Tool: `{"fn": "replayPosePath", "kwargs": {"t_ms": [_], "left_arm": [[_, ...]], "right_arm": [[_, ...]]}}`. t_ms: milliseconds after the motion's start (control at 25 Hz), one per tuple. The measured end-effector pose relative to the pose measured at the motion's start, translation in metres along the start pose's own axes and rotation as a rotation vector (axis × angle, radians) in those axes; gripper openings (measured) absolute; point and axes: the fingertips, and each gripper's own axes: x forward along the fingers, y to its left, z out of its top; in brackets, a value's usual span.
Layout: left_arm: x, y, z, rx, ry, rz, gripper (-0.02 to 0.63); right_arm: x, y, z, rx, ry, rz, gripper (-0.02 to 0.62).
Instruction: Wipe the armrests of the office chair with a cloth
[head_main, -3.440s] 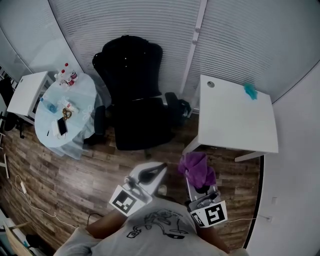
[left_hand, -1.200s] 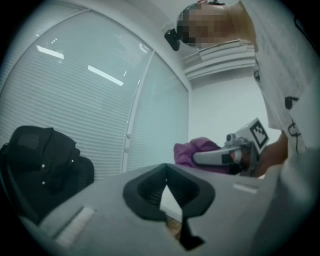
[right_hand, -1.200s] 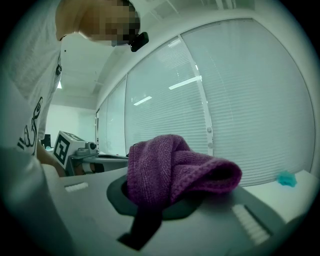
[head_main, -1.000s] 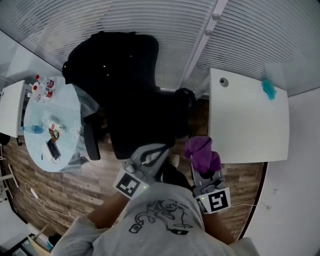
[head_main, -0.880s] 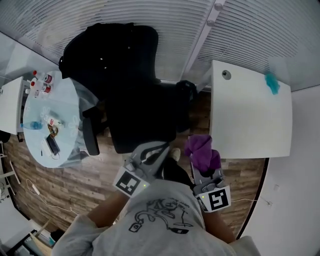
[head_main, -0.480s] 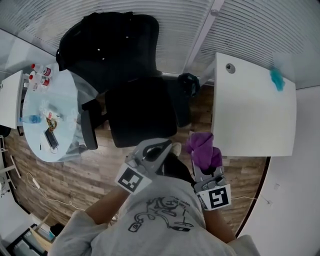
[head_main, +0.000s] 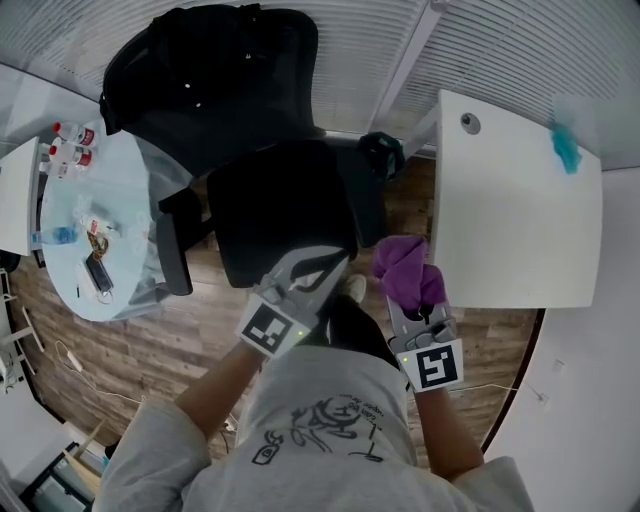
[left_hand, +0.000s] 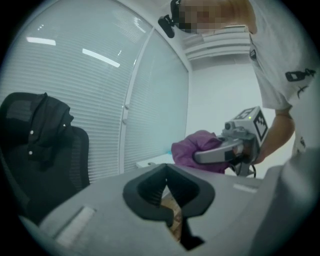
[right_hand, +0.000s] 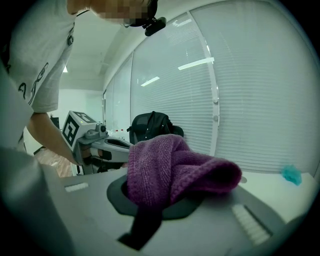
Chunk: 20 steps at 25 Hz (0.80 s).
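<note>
Desk: we see a white desk (head_main: 510, 220) at the right.
Teal thing: we find a small teal thing (head_main: 566, 150) near the desk's far corner, too small to identify.
Round table: we see a pale blue round table (head_main: 120, 190) at the left, well apart from the desk.
On the round table: we make out bottles (head_main: 70, 135) at the far edge and a phone (head_main: 97, 272) nearer us.
Floor: we see a wood plank floor (head_main: 150, 350).
Blinds: we see white blinds (head_main: 380, 40) along the far side.

Bunched purple cloth (head_main: 405, 272) near black office chair (head_main: 280, 210).
</note>
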Motion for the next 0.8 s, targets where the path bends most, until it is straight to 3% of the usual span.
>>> {"fn": "replayPosePath", "kwargs": {"t_ms": [400, 800], "left_arm": [[0.039, 0.011, -0.074, 0.011, 0.083, -0.059, 0.003], [0.062, 0.036, -0.141, -0.009, 0.175, -0.048, 0.003]], "right_arm": [[0.05, -0.014, -0.082, -0.062, 0.169, 0.044, 0.041], [0.09, -0.028, -0.151, -0.087, 0.302, 0.087, 0.041]]}}
